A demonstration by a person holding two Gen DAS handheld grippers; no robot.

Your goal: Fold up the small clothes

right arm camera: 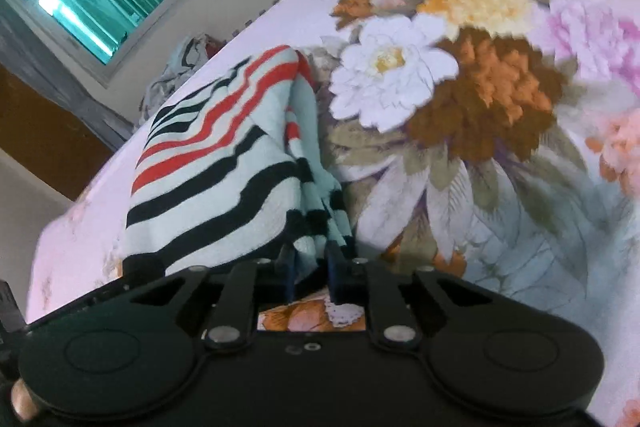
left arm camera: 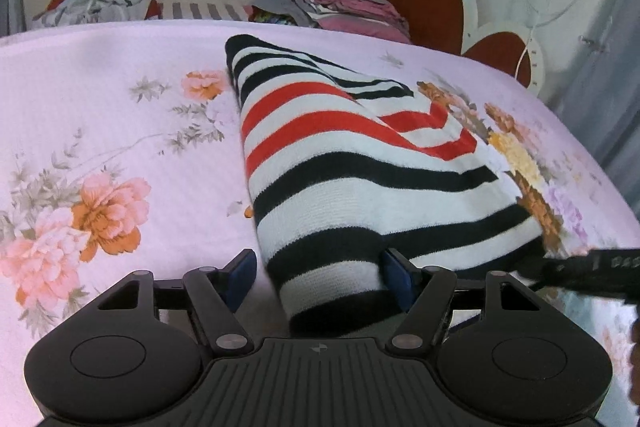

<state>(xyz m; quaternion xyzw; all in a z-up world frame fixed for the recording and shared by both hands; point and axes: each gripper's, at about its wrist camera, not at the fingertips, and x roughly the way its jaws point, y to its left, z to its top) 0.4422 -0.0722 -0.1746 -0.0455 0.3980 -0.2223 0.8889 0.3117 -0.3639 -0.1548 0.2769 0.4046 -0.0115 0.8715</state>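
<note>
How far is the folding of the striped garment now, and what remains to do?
Done: the striped garment lies on the floral bedsheet with one side already folded over. In hand: the right tongs pinch its near right edge; the left tongs stand open around its near left corner, not yet gripping. Left: close the left tongs and make the next fold. A pile of folded clothes sits at the far side.

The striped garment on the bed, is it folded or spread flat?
Partly folded: the striped garment has a flap doubled over its right side, stripes meeting at an angle, and its right edge is bunched in the right claw.
</note>
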